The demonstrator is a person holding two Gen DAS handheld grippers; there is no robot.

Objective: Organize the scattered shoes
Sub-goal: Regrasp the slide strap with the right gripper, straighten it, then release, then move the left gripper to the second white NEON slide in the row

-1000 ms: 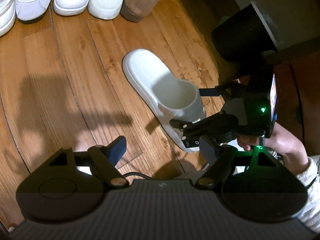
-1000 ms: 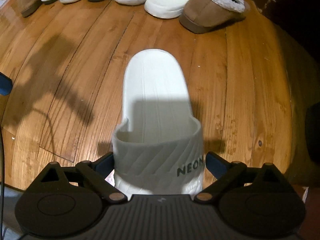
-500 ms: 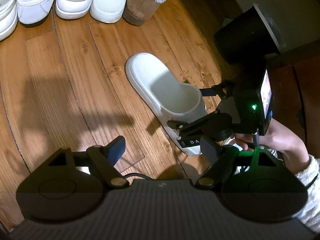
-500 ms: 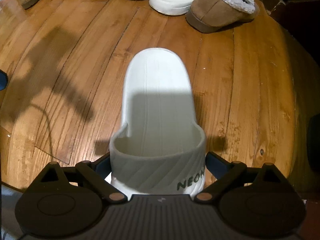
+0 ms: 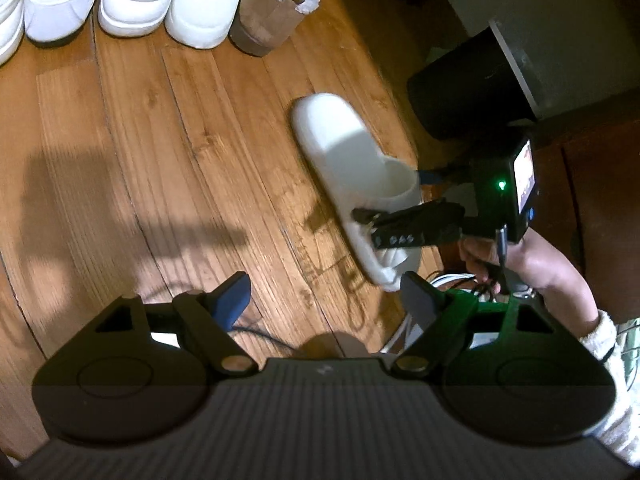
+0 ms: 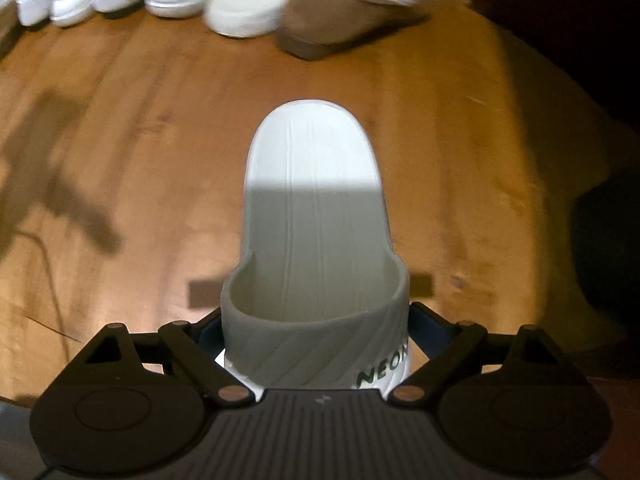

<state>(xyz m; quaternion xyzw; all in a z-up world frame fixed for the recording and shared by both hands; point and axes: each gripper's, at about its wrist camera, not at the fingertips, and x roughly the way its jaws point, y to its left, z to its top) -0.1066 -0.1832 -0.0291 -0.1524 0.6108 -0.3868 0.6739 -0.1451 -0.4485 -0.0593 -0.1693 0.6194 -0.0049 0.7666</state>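
The wooden floor [image 5: 168, 168] carries everything. Along its far edge runs the row of shoes [image 5: 132, 0] already lined up: in the left wrist view four white ones show, the leftmost cut by the frame, plus one tan fleece-lined slipper [image 5: 276, 12] at the row's right end. The right wrist view is too blurred for an exact count.

One white slide sandal [image 6: 316, 248] lies apart from that row, nearer the person. Its long axis runs straight away from the right gripper [image 6: 316, 328], heel end toward the row and the strap end at the jaws. The jaws stand on either side of the strap and appear to pinch it, though the contact itself is hidden behind the band.

The left gripper [image 5: 328, 296] hovers over bare floor to the sandal's left with its jaws spread and nothing between them, so the right hand [image 5: 532, 264] is clearly the one working this shoe.

The gap beside the tan slipper looks like the likely place for the sandal.
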